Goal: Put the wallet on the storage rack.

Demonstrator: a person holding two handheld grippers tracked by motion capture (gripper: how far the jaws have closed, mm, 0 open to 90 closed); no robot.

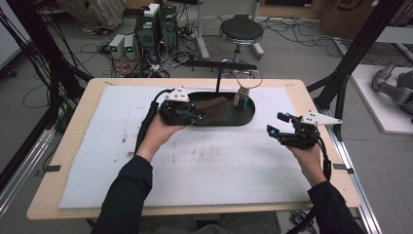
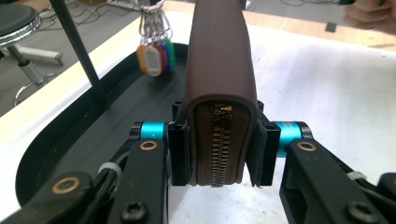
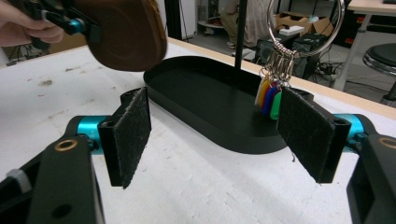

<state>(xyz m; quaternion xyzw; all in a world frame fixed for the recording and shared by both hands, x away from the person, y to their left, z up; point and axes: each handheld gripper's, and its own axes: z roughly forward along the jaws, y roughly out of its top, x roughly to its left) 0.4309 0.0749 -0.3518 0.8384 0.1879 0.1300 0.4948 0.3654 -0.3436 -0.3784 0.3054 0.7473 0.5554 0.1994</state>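
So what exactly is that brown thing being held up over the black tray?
It looks like a brown leather wallet with rounded corners and a brass-coloured zip, shut, running around its edge. The left gripper clamps one end between its pads, zip edge facing that gripper's camera. In the right gripper view it hangs above the black tray's near end, not touching it.

Far end of the brown zip wallet (image 2: 219, 84) cut off by the top edge in the left tool view, beyond the left tool (image 2: 219, 154). Near end hidden behind the left tool (image 1: 181, 113) from above. Lettering on the coloured key tags (image 3: 270, 100), ahead of the right tool (image 3: 219, 140), too small to read. Top of the key ring (image 3: 306, 25) and of the black post (image 3: 240, 39) cropped. Table (image 1: 63, 195) under the sleeves hidden.
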